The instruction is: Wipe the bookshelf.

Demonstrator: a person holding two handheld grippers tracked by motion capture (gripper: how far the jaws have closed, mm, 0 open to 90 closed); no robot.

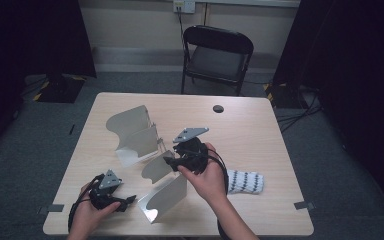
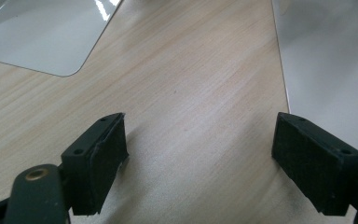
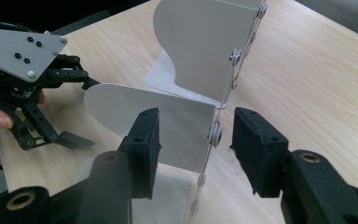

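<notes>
With our right gripper [image 3: 193, 140] released, its fingers [image 3: 145, 142] straddling the hinged metal panels [image 1: 147, 150] at counter [image 1: 260, 135] centre, and our left gripper [image 2: 200, 158] released at 7 o'clock, an off-centre closure could tip the upright panels.

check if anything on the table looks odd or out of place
One thing stands out: a white sock with black dots lies crumpled near the table's right edge, unrelated to the hinged metal panels being handled. The nearer panels stand splayed at different angles, but nothing looks damaged or spilled.
</notes>
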